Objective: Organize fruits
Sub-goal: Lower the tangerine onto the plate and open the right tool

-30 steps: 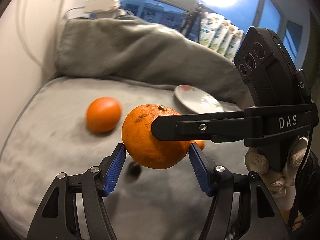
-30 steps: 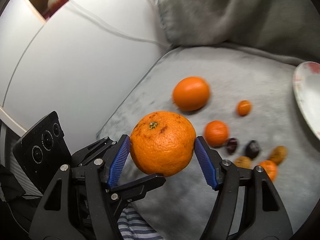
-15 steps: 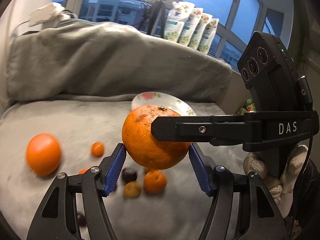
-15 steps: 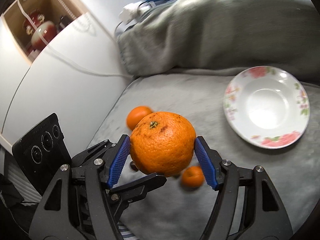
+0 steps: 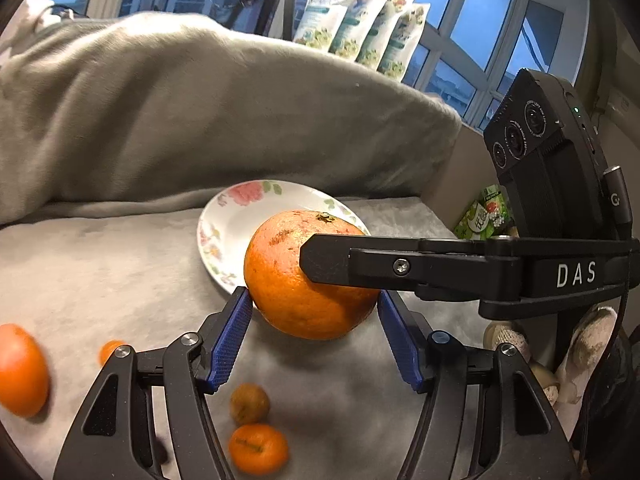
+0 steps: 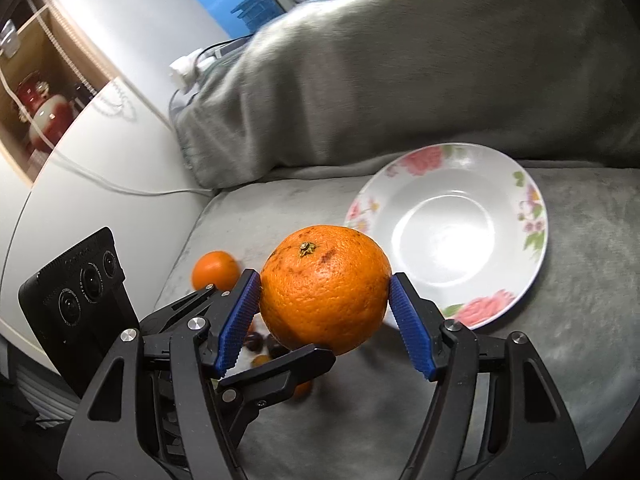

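Observation:
A big orange [image 5: 292, 280] [image 6: 324, 292] is held in the air by both grippers at once. My left gripper [image 5: 314, 312] is shut on it from the sides, and my right gripper [image 6: 324, 304] is shut on it crosswise. The orange hangs above the grey cloth, just short of a white flowered plate [image 5: 224, 232] [image 6: 448, 232], which holds nothing. Another orange [image 5: 20, 368] [image 6: 214, 270] lies on the cloth to the left. Small mandarins [image 5: 258, 448] and a brownish fruit [image 5: 249, 403] lie below the left gripper.
A bunched grey blanket [image 5: 200, 112] rises behind the plate. A white cabinet wall with a cable [image 6: 100, 184] bounds the left side. Packets [image 5: 360, 28] stand on the window sill. Small dark fruits [image 6: 256, 340] lie under the right gripper.
Both grippers have carried the big orange to the right, from above the loose fruits towards the plate, which now lies just beyond it. The grip has not changed.

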### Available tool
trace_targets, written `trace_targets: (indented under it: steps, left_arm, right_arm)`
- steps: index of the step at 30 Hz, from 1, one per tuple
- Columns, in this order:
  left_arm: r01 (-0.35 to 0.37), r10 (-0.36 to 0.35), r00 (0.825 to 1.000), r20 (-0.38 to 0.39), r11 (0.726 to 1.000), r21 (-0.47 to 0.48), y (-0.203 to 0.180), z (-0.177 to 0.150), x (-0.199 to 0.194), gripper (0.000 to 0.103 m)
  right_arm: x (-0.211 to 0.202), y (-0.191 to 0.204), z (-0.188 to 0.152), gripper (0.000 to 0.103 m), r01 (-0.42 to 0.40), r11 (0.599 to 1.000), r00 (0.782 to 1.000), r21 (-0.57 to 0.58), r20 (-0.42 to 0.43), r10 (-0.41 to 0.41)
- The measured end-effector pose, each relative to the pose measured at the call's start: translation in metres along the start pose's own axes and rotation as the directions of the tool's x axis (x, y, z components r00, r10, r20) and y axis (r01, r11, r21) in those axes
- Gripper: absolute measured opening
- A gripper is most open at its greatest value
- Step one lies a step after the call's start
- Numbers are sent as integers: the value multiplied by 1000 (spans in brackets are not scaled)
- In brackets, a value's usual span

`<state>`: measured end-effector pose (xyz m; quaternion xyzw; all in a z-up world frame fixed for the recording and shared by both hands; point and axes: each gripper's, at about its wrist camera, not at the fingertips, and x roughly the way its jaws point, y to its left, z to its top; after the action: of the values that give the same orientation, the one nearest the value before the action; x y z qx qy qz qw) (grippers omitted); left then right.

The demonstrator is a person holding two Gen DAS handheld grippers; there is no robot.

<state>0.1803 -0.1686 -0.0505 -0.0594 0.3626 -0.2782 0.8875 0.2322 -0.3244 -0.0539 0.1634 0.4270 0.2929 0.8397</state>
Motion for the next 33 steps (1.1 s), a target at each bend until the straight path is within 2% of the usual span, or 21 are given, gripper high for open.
trace_targets:
  steps: [5, 11, 17, 24, 26, 28, 33]
  left_arm:
    - [-5, 5, 1000, -30, 1000, 7, -3, 4, 16, 65]
    - [-33, 34, 999, -38, 999, 38, -7, 5, 24, 64]
    - [-60, 61, 998, -3, 997, 56, -4, 7, 13, 63]
    - [-73, 73, 997, 12, 996, 58, 1, 3, -4, 63]
    - [-81, 80, 997, 18, 995, 65, 0, 3, -9, 65]
    - [-86, 85, 996, 27, 994, 66, 0, 2, -15, 65]
    - [-99, 97, 995, 39, 992, 73, 2, 0, -27, 65]
  right_arm:
    - [4, -22, 4, 69, 3, 999, 1000, 47, -8, -2]
    - [4, -29, 7, 69, 36, 997, 999, 68, -4, -36]
    - [-17, -33, 13, 69, 58, 994, 994, 97, 91, -67]
    - [-31, -18, 9, 70, 122, 991, 982, 57, 136, -128]
    - [-32, -10, 6, 72, 147, 988, 978, 38, 143, -151]
    - [-34, -4, 3, 84, 165, 986, 974, 26, 154, -167]
    - [-42, 4, -4, 85, 181, 983, 966, 22, 182, -182]
